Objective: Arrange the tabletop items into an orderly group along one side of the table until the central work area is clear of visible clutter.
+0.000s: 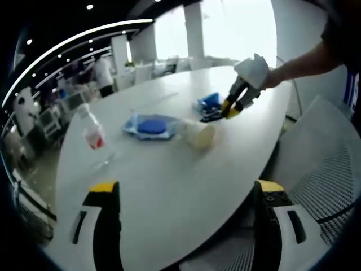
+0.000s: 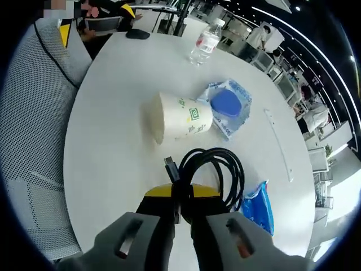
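In the left gripper view, the left gripper (image 1: 183,217) hangs wide apart over the near counter (image 1: 169,186); far off stand a bottle (image 1: 91,129) and a tipped paper cup (image 1: 198,134).

In the right gripper view, the right gripper (image 2: 181,210) pinches the coiled cable (image 2: 217,172) (floppy, light; best held across bunched loops) beside the cup.

Matt white table (image 2: 113,152), paper cup (image 2: 180,117), glossy black rubbery cable (image 2: 217,172).
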### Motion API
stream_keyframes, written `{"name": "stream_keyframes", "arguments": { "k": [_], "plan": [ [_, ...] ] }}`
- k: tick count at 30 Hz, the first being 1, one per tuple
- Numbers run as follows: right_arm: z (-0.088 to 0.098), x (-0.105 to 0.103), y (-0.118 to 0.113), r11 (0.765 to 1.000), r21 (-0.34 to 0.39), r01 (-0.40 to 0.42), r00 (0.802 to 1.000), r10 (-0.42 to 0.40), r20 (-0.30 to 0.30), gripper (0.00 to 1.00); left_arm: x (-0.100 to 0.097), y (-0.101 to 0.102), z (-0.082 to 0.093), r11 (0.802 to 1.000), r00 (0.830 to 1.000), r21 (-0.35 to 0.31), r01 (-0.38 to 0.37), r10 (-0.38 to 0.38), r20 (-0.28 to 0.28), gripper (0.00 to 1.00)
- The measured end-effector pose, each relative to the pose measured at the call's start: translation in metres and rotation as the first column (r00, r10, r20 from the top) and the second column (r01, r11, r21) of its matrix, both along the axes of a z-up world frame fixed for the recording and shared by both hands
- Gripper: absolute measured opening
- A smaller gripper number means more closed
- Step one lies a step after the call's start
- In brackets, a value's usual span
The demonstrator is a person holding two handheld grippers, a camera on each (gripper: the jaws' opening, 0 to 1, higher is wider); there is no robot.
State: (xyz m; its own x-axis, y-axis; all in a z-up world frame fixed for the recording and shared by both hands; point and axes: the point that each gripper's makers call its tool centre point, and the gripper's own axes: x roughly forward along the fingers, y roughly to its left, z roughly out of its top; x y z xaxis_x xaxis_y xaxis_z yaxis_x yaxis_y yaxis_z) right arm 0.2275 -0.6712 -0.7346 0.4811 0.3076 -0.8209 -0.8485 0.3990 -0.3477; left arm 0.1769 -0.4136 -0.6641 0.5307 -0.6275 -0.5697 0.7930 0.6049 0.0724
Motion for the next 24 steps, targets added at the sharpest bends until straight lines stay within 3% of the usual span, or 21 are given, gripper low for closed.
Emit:
{"name": "stream_keyframes", "arguments": {
  "k": [10,15,24],
  "plan": [
    [-0.021,-0.007,0.000,1.000,0.019,-0.019,0.997,0.020,-0.071,0.06,0.000,0.001,0.000,1.000,1.000,0.001,-0.006,0.006,-0.004,0.95],
    [-0.032,-0.016,0.001,0.998,0.002,-0.061,0.991,0.061,-0.120,0.07,-0.001,0.001,-0.001,1.000,1.000,0.010,-0.002,0.002,-0.005,0.95],
    [-0.041,-0.023,0.001,0.995,-0.042,-0.088,0.985,0.080,-0.154,0.11,0.000,0.001,0.000,1.000,1.000,-0.005,-0.014,0.014,-0.007,0.95]
  ]
}}
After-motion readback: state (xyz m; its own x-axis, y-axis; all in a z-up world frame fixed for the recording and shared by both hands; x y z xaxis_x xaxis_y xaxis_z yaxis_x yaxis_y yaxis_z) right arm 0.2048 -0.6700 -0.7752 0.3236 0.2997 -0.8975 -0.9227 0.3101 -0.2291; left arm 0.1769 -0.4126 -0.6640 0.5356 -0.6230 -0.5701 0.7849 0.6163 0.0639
